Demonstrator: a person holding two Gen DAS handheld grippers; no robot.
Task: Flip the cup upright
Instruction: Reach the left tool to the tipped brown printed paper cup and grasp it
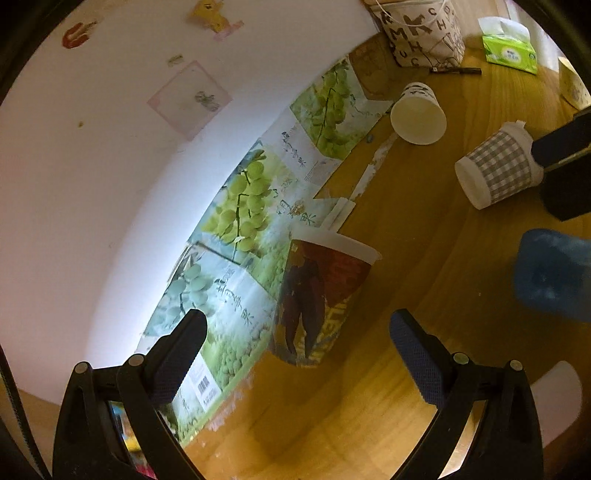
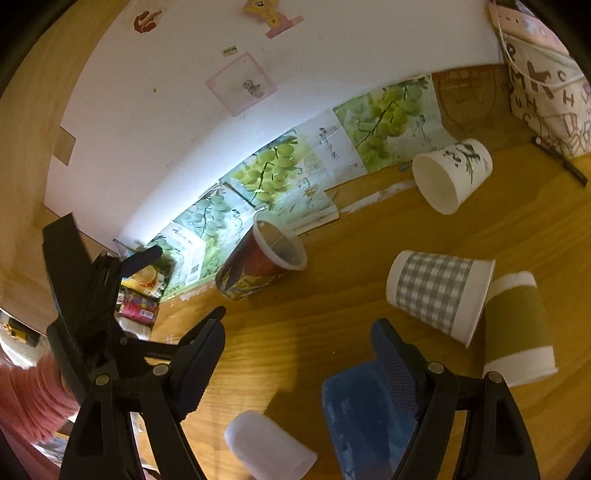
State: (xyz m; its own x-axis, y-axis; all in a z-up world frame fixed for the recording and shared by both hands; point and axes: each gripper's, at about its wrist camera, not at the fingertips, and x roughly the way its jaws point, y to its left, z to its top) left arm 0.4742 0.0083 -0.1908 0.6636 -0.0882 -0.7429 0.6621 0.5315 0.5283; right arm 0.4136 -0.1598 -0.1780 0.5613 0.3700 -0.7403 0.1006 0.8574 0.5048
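Wooden worktop (image 1: 424,258) under both my tongs, with cups scattered over it. My left tongs (image 1: 295,339) are spread wide and hold nothing; just ahead of them, between the tips, stands the red cup (image 1: 317,295), upright on its base with its white rim on top, close to the grape poster (image 1: 243,206) along the wall. My right tongs (image 2: 295,332) are also wide apart and hold nothing. Past their right finger the checked cup (image 2: 436,291) lies on its side, its mouth turned toward the olive cup (image 2: 517,325), which it touches or nearly touches; the olive cup looks upside down, wide rim low. Farther back the white cup (image 2: 454,173) with a dark branch print lies on its side, mouth facing me, near the poster's edge. A blue cup (image 2: 362,417) sits low beside my right finger, and a pale cup (image 2: 266,450) lies on its side at the bottom of the right view. At the far end are a lettered bag (image 1: 421,29), a pen (image 1: 458,69) and a green tissue pack (image 1: 509,48).
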